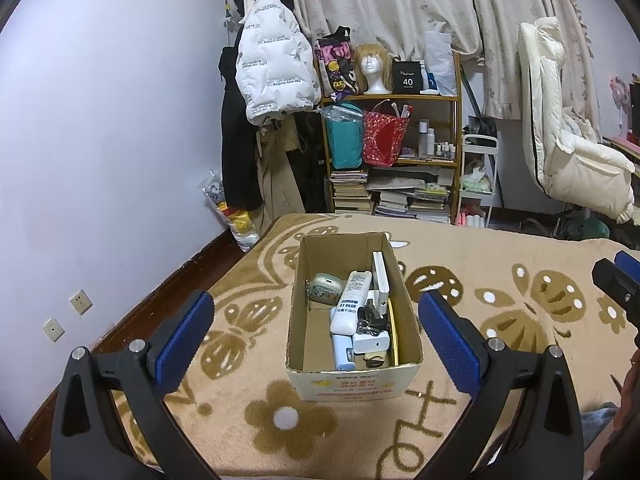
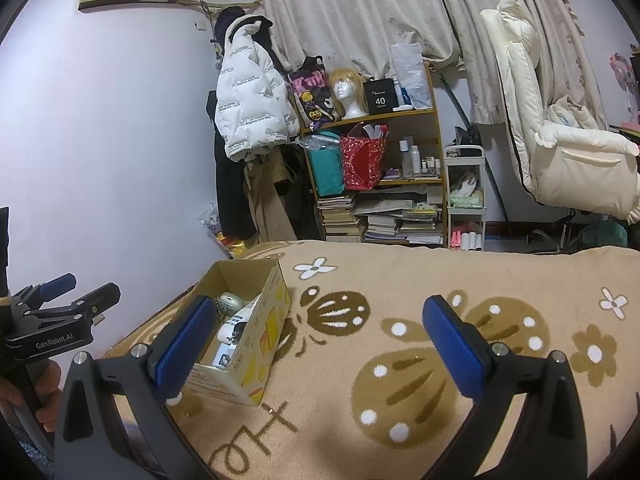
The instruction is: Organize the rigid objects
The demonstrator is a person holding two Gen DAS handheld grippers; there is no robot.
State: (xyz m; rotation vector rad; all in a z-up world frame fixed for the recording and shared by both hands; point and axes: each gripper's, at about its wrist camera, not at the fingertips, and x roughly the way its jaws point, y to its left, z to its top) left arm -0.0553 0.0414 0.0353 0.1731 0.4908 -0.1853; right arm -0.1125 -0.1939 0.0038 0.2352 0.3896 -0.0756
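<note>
A cardboard box (image 1: 354,304) on the bed (image 1: 500,360) already holds the small items. Both grippers — left gripper (image 1: 316,344), right gripper (image 2: 316,350) — hover empty, fingers apart; sorting looks nearly finished.

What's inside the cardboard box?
The cardboard box holds a white remote, a small round clock, a white book and a charger. Things underneath are hidden.

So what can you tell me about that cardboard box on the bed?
The cardboard box is brown, open-topped and rectangular, with red and yellow print on its outer sides. It sits upright on the beige flower-patterned blanket, touched by neither gripper. Inside lie a white remote control, a small grey alarm clock, a pale blue bottle and a white adapter, mostly crowded toward one side.
</note>
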